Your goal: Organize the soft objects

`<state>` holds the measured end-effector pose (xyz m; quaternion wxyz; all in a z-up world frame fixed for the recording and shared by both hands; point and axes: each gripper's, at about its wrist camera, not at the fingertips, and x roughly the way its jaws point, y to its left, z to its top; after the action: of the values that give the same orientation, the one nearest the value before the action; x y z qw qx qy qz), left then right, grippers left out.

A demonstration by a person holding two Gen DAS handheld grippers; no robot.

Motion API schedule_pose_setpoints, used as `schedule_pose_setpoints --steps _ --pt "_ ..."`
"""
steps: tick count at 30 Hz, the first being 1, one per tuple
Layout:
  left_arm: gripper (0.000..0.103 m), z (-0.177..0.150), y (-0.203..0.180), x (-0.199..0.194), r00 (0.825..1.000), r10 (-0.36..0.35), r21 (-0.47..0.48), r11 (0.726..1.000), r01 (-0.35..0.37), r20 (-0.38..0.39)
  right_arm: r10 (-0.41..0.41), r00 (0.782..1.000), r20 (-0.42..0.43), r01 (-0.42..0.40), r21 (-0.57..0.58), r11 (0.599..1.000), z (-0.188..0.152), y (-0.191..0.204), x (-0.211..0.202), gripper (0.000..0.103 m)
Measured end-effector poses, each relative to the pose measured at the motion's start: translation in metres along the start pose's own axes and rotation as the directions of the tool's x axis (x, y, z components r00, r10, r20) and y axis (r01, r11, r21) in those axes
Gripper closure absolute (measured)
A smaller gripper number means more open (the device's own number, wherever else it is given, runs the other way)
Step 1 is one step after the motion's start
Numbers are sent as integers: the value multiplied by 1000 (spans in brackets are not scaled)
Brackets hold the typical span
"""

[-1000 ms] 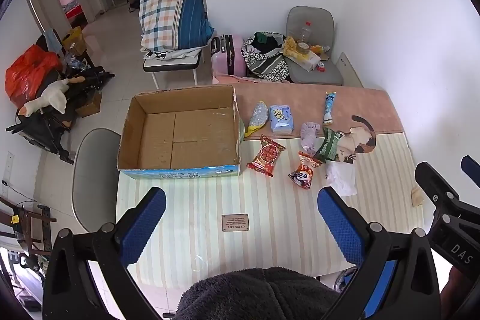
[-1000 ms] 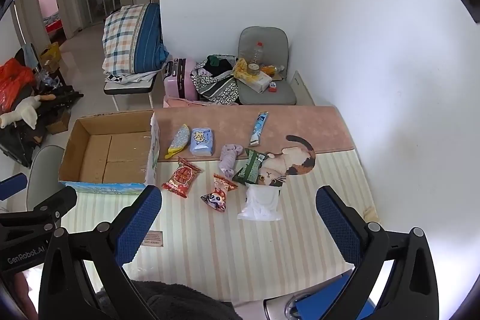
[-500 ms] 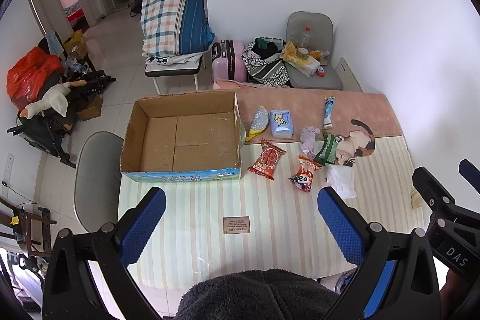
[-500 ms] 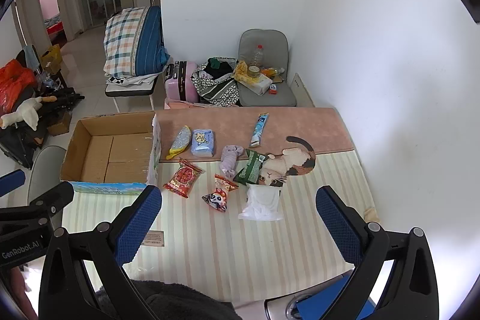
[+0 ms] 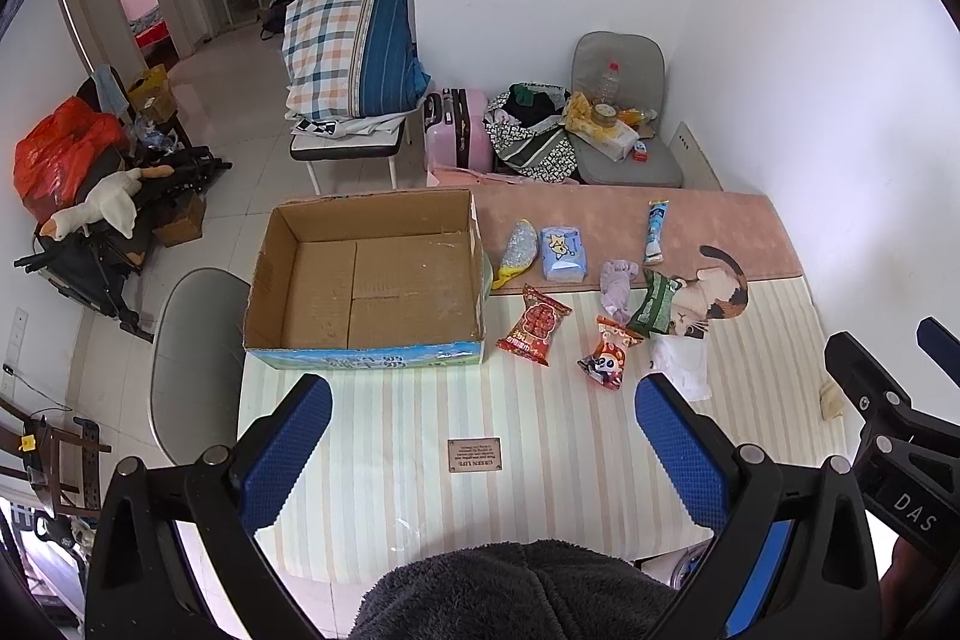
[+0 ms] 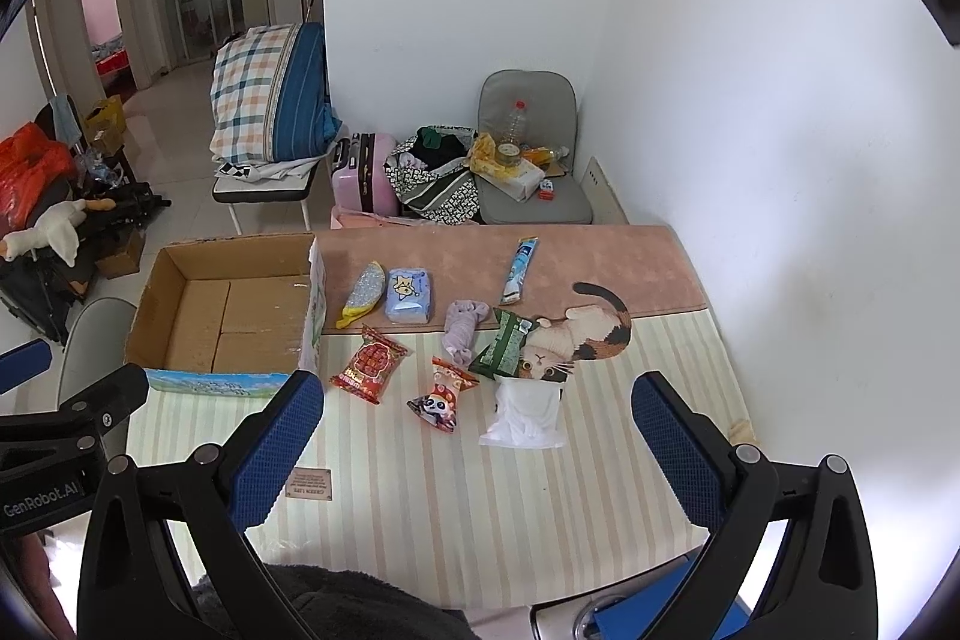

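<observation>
Clearly, we are at the very start: the open brown cardboard box (image 5: pixel 366 280) on the striped desk (image 5: pixel 540 460) holds nothing that we can see, and every soft item lies outside it, to its right. There we count a red snack packet (image 5: pixel 533 325), a panda-print packet (image 5: pixel 607 361), a green packet (image 5: pixel 654 304), a white plastic bag (image 5: pixel 681 364), a lilac cloth bundle (image 5: pixel 618 283), a blue tissue pack (image 5: pixel 563 253), a silver-yellow pouch (image 5: pixel 519 250) and a blue-white tube (image 5: pixel 656 232). Our left tongs (image 5: pixel 483 460) and right tongs (image 6: pixel 477 454) hang above the near edge, both spread wide and carrying nothing. All the sorting remains, we judge.
</observation>
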<state>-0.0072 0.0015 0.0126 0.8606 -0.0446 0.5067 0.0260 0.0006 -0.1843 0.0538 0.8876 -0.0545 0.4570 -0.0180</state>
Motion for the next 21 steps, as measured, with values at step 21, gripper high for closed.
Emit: schedule_pose_setpoints --steps 21 --pt "0 7 1 -7 1000 -7 5 1000 7 7 3 1000 6 -3 4 1000 1 2 -7 0"
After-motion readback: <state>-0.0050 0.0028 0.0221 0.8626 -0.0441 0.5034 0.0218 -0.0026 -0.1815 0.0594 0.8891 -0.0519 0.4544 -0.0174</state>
